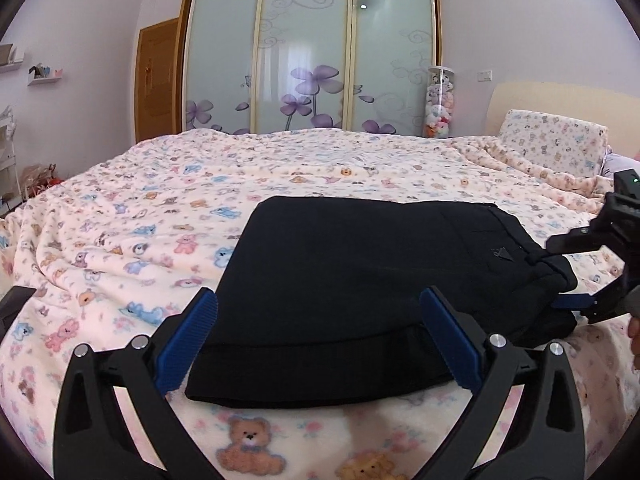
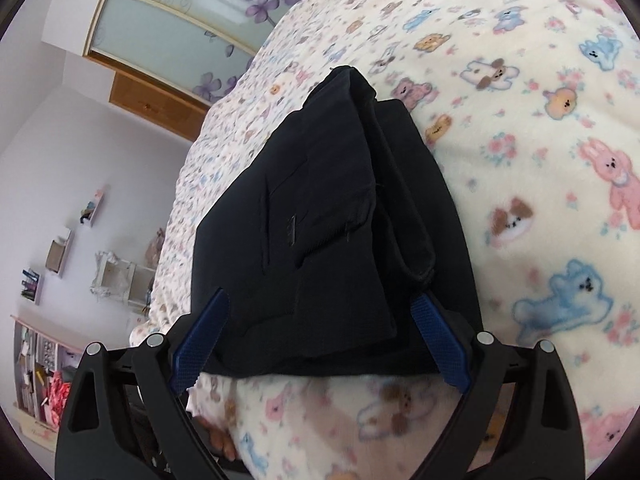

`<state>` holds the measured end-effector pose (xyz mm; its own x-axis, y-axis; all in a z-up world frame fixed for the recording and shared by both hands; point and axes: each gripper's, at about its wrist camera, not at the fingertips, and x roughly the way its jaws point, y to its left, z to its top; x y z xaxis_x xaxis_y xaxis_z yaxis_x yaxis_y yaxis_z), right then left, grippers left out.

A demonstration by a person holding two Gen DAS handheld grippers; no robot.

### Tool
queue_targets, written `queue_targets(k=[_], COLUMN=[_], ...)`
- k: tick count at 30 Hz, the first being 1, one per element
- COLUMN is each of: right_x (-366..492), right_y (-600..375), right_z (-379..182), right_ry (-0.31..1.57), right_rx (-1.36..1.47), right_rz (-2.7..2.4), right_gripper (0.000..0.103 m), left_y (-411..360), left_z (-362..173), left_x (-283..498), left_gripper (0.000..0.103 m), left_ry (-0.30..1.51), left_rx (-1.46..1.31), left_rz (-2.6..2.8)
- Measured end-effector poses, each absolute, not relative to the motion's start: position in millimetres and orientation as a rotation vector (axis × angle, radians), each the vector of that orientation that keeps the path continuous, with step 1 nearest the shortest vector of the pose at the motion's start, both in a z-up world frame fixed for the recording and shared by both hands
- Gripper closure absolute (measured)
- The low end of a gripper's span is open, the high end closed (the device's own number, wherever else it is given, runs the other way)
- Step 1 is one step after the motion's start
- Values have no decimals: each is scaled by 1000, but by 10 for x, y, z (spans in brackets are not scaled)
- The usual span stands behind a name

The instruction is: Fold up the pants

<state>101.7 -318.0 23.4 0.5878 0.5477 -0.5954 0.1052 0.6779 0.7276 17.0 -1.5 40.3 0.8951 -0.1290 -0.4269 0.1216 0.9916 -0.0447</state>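
Observation:
Black pants (image 1: 360, 264) lie folded into a compact rectangle on the bed; they also show in the right wrist view (image 2: 320, 220). My left gripper (image 1: 318, 336) is open, its blue pads on either side of the near folded edge. My right gripper (image 2: 320, 336) is open too, its jaws around the waistband end of the pants. It shows in the left wrist view (image 1: 576, 276) at the right end of the pants. Neither gripper pinches the cloth.
The bed is covered with a cream blanket (image 1: 160, 208) printed with bears. A pillow (image 1: 552, 140) and headboard are at the right. A sliding wardrobe (image 1: 312, 52) and a tube of plush toys (image 1: 439, 104) stand behind the bed. Shelves (image 2: 48, 280) line the wall.

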Motion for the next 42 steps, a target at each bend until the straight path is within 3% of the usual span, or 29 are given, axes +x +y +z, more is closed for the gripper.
queue_targets(k=[8, 16, 19, 24, 30, 35, 38, 42], right_x=[1023, 773, 694, 808, 773, 765, 649, 516], right_y=[-3296, -3208, -3180, -3335, -3365, -3417, -3592, -3679], right_z=[98, 548, 607, 64, 9, 125, 294, 649], right_ry=[895, 691, 676, 897, 895, 917, 845, 641], right_rx=[859, 760, 734, 845, 862, 866, 839, 706], right_rz=[235, 338, 337, 224, 249, 249, 142, 68], right_gripper=[62, 70, 71, 71, 69, 54, 26, 25], left_y=[-18, -32, -29, -64, -78, -48, -9, 51], left_z=[356, 335, 342, 341, 326, 312, 308, 301], left_x=[205, 232, 214, 215, 245, 263, 274, 296], left_gripper=[2, 2, 2, 2, 2, 2, 2, 2], left_ry=[476, 489, 478, 479, 499, 511, 515, 525], left_rx=[-24, -22, -21, 0, 9, -3, -22, -61], left_rz=[-121, -118, -120, -112, -105, -104, -106, -108])
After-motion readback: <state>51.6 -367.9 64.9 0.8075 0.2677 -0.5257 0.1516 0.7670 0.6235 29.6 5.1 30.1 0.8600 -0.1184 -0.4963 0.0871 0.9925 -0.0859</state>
